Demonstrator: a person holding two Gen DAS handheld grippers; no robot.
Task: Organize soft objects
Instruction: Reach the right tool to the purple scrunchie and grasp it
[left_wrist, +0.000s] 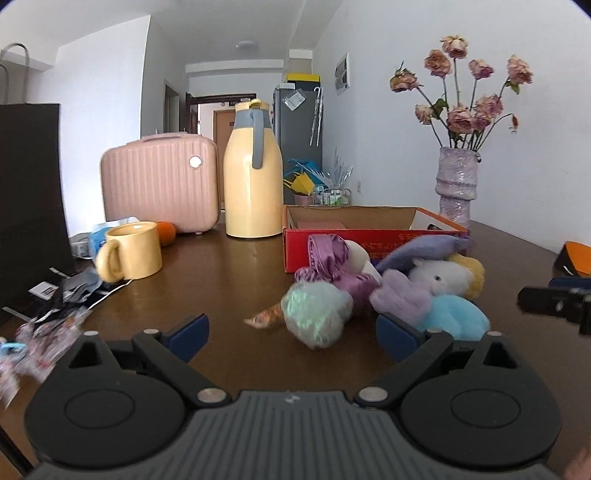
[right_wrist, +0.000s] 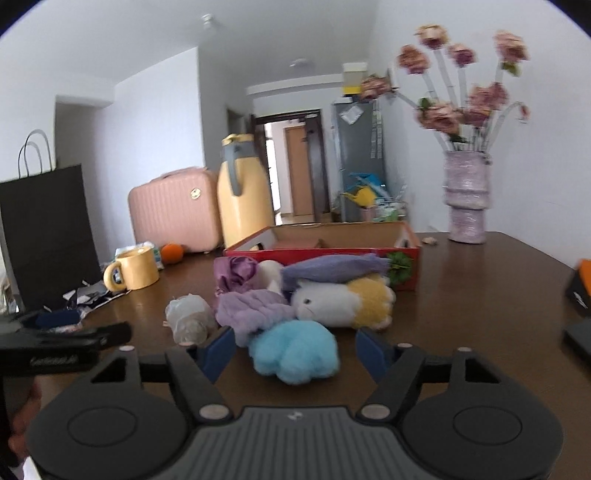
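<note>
Dark desk carries an open red box, just behind a heap of soft toys. Largest in the heap: white-and-yellow plush; then blue plush, nearest the right tool, whose pads stand spread either side of it, not pressing. Left tool also spread, empty, iridescent ball just ahead. Suggested: centre pads on the plush body, squeeze mid-bulk, lift clear before swinging to the box.
</note>
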